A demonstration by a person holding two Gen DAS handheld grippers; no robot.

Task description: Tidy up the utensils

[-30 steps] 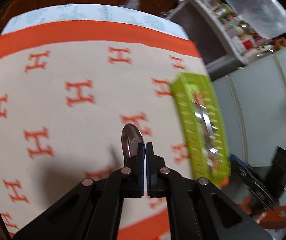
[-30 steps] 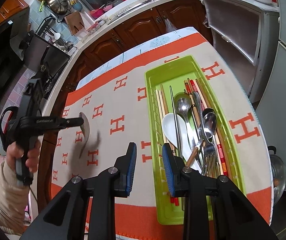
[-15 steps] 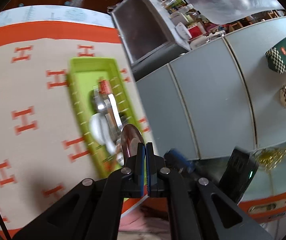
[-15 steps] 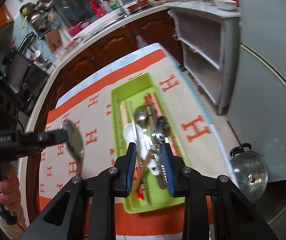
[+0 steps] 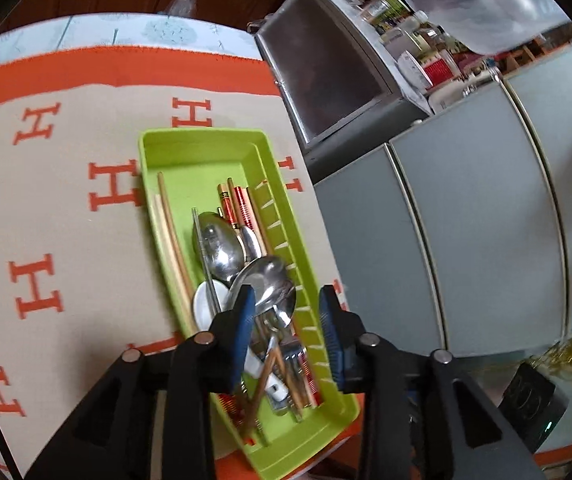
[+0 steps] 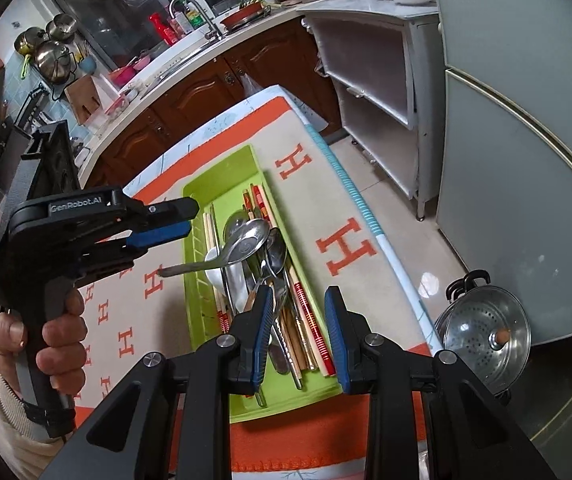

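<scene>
Your left gripper (image 6: 172,220) hangs over the green tray (image 6: 222,184), its jaws just opened so the steel spoon (image 6: 242,246) drops among the other utensils (handle overhanging the rim); your right gripper (image 6: 297,332) waits parted, empty.

Far end of green tray (image 5: 202,152) bare, open from above. Near end packed: spoons (image 5: 222,248), chopsticks (image 6: 305,308), forks piled and crossed. One steel spoon (image 6: 246,240) propped with handle sticking out over tray's left rim toward patterned cloth (image 5: 54,216). Cloth left of tray open and flat across counter. Left gripper (image 6: 174,220) parked over that rim, fingers just opened, nothing between. Right of tray: narrow strip of cloth, then counter edge, floor, steamer pot (image 6: 485,340), grey cabinet doors (image 5: 465,248) close by.
</scene>
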